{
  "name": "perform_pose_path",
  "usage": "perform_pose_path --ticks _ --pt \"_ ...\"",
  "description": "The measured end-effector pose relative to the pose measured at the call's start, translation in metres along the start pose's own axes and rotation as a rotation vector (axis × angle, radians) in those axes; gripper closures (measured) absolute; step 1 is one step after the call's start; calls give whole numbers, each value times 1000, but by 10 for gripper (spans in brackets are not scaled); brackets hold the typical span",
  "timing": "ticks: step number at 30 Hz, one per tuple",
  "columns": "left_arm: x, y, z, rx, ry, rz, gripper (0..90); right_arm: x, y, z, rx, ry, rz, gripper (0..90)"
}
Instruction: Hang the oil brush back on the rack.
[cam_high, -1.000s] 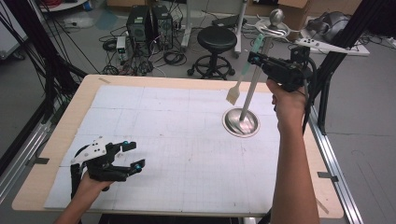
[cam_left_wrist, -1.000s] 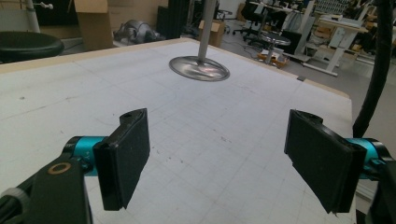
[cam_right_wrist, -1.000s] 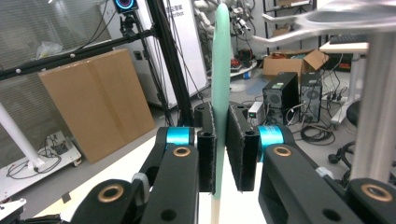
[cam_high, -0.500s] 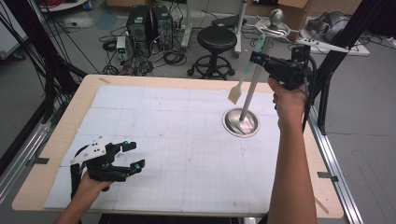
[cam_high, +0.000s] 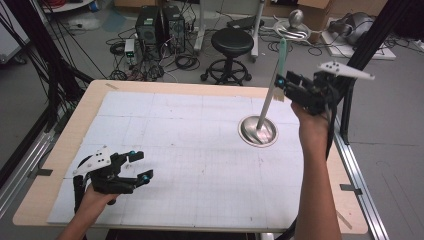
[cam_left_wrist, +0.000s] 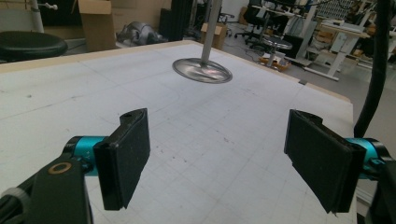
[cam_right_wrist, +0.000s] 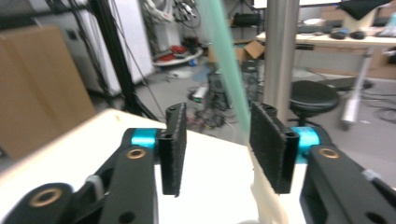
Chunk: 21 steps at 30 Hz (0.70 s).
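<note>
A long utensil with a green handle (cam_high: 282, 55) and a pale lower part (cam_right_wrist: 267, 196) stands tilted, its lower end in a round metal dish (cam_high: 246, 134) at the table's back right. My right gripper (cam_high: 283, 85) is up at the handle. Its jaws have just been opening, and it is open. The green handle (cam_right_wrist: 229, 74) runs between the pads (cam_right_wrist: 268, 144), close to the right one. At the front left my left gripper (cam_high: 140, 165) rests low over the white mat, open with nothing between its jaws (cam_left_wrist: 217, 158). It faces the dish (cam_left_wrist: 191, 73).
A white gridded mat (cam_high: 190, 150) covers the wooden table (cam_high: 50, 190). Behind the far edge stand a black stool (cam_high: 232, 42) and computer towers (cam_high: 160, 22) among floor cables. Black frame posts (cam_high: 372, 35) rise at the right, and metal rails run along both sides.
The right hand has sunk a little along the utensil, and its jaws have spread apart from the handle. The left gripper has not moved.
</note>
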<state>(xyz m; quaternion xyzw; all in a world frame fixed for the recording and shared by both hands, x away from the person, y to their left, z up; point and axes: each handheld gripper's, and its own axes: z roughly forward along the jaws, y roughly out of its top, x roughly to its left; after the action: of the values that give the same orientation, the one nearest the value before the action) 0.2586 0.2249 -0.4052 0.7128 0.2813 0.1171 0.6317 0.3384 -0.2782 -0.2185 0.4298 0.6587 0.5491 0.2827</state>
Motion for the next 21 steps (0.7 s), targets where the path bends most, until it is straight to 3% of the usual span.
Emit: perform_pose_path --ticks 4,9,13,18,21 --pt "3 0 -2 -8 12 -15 229 1 -37 -16 23 -8 -17 443" --pt "4 0 -2 -10 24 -12 229 -6 -92 -35 39 34 43 338" --pt "7 0 -2 -11 41 -4 228 -7 -129 -44 65 15 56 197" --pt "11 -1 -2 -23 66 20 226 1 -161 -56 46 4 60 190" --pt "12 -1 -4 -14 63 33 225 8 -174 -61 24 12 39 190"
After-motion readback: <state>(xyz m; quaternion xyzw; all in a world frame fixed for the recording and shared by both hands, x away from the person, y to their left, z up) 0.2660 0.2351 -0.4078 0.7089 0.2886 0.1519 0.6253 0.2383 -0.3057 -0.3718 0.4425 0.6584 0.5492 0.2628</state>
